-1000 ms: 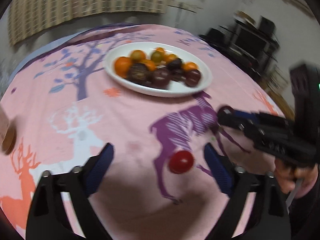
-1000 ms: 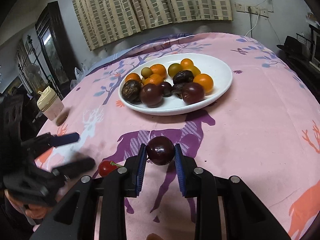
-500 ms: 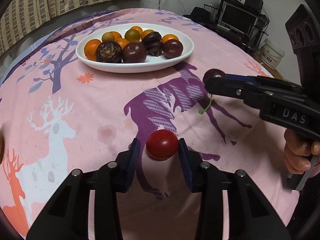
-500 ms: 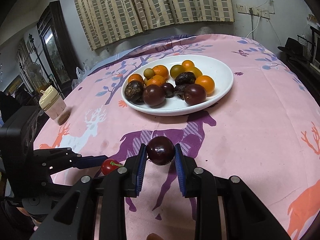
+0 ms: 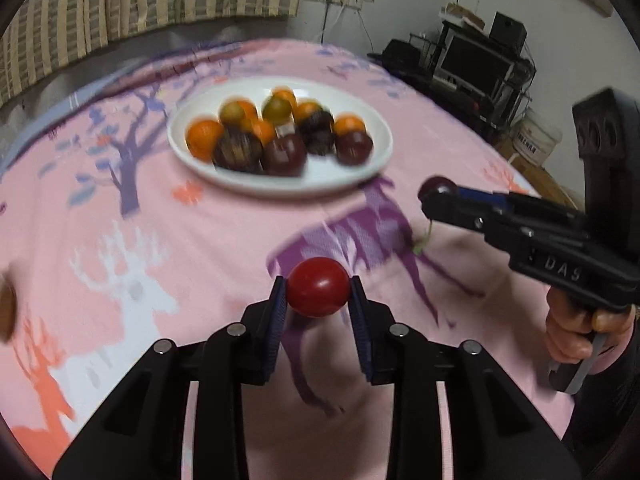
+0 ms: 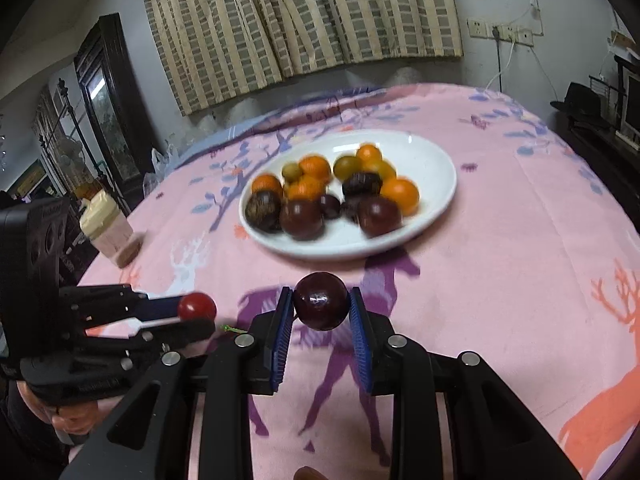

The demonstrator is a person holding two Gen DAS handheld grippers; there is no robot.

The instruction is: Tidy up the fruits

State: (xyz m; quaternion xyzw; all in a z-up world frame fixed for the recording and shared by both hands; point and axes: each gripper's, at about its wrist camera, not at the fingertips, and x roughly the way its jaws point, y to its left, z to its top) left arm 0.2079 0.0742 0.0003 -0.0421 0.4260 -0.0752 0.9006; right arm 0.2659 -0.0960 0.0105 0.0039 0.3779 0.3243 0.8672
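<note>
My left gripper (image 5: 319, 292) is shut on a red cherry tomato (image 5: 318, 286) and holds it above the pink tablecloth; it also shows in the right wrist view (image 6: 196, 307). My right gripper (image 6: 321, 307) is shut on a dark purple plum (image 6: 321, 301), held above the cloth; it also shows in the left wrist view (image 5: 438, 189). A white oval plate (image 5: 372, 128) farther back holds several oranges, green fruits and dark plums; it also shows in the right wrist view (image 6: 436, 160).
A small green stem (image 5: 424, 240) lies on the cloth between the grippers. A cream-lidded cup (image 6: 105, 224) stands at the table's left edge. A TV stand (image 5: 480, 68) and a bucket (image 5: 536, 140) are beyond the right edge.
My left gripper has closed on the red tomato and lifted it off the cloth. My right gripper still holds the plum and has risen a little.
</note>
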